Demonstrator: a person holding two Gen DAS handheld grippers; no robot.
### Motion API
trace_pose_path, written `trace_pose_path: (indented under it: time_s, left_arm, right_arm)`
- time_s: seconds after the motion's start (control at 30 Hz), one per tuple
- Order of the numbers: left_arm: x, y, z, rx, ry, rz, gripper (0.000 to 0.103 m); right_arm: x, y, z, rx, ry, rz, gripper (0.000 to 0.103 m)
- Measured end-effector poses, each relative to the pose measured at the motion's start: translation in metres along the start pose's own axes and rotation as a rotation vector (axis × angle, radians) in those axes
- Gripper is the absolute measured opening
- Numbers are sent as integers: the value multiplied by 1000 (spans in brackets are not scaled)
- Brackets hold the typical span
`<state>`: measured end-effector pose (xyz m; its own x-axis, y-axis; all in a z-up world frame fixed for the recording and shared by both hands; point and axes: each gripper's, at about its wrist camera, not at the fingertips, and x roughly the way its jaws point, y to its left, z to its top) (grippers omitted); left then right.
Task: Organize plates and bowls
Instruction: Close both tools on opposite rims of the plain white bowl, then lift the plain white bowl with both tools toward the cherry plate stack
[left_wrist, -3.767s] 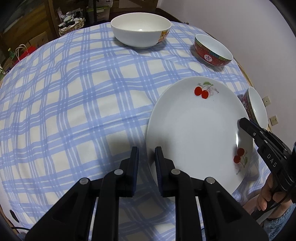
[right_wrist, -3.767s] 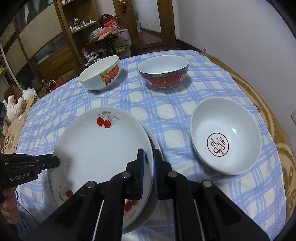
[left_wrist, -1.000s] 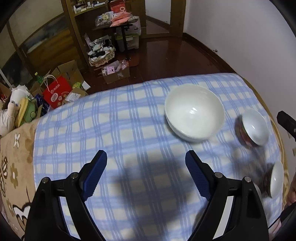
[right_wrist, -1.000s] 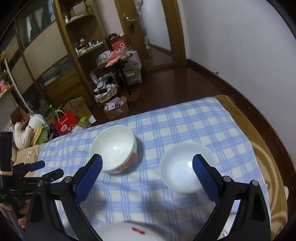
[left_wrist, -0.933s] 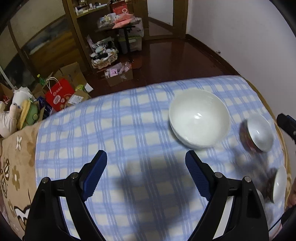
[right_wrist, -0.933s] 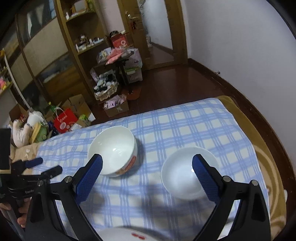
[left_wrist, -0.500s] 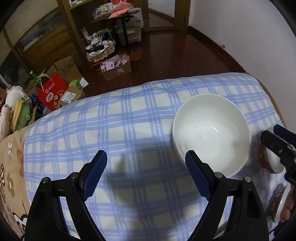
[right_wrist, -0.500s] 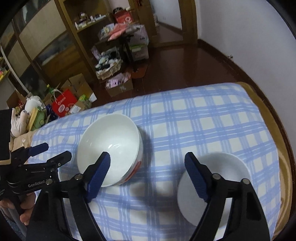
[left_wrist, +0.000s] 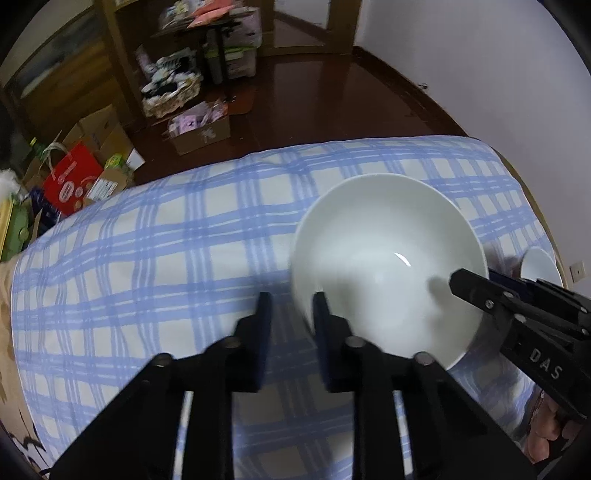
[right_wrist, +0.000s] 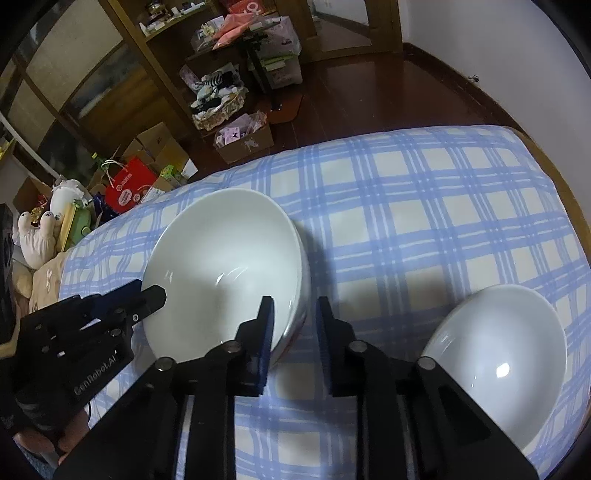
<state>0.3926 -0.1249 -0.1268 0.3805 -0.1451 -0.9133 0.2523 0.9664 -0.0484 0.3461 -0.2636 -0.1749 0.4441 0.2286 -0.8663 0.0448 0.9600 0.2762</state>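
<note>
A large white bowl (left_wrist: 388, 258) stands on the blue checked tablecloth (left_wrist: 166, 240); it also shows in the right wrist view (right_wrist: 225, 266). My left gripper (left_wrist: 290, 310) straddles its left rim, one finger inside and one outside, jaws narrowed. My right gripper (right_wrist: 293, 317) straddles its right rim the same way. I cannot tell whether either pad presses the rim. A smaller white bowl (right_wrist: 495, 365) stands to the right.
A second small bowl (left_wrist: 539, 266) peeks out at the table's right edge. Beyond the far table edge lie a dark wood floor, cardboard boxes (right_wrist: 243, 142), a red bag (right_wrist: 129, 184) and shelving. A white wall is at the right.
Both grippers came down and forward to the large white bowl. Their jaws went from wide open to narrow, each now astride the bowl's rim on opposite sides.
</note>
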Motion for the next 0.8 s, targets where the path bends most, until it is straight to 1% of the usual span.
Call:
trace_pose_path:
  time_s: [0.03,0.13,0.2,0.27,0.37,0.63,0.8]
  left_arm:
    - [0,-2,0,5,1,-3,11]
    - [-1,-5,0,4,-6,9,11]
    - [-2,-7,-1,4,1,2,11]
    - [-6,-6,-1,5,7,-12,11]
    - [-11,-3,-3,-8,14,-32,10]
    - [-25,0,-18,-2,14,-38,10]
    - [-36,4,-26,-17,14,-44,10]
  right_arm:
    - [0,1,0,2,-1,-4,18]
    - [0,0,-1,22,-7,-3,17]
    - [-2,-3,-2,44,-7,12,16]
    - [-4,-4,-4,55,-6,8,15]
    - [-6,-2,-8,47,-10,-12,14]
    - [-19,4,-21,35,-17,-23,14]
    - [-30,10,-27,28,-26,-24,14]
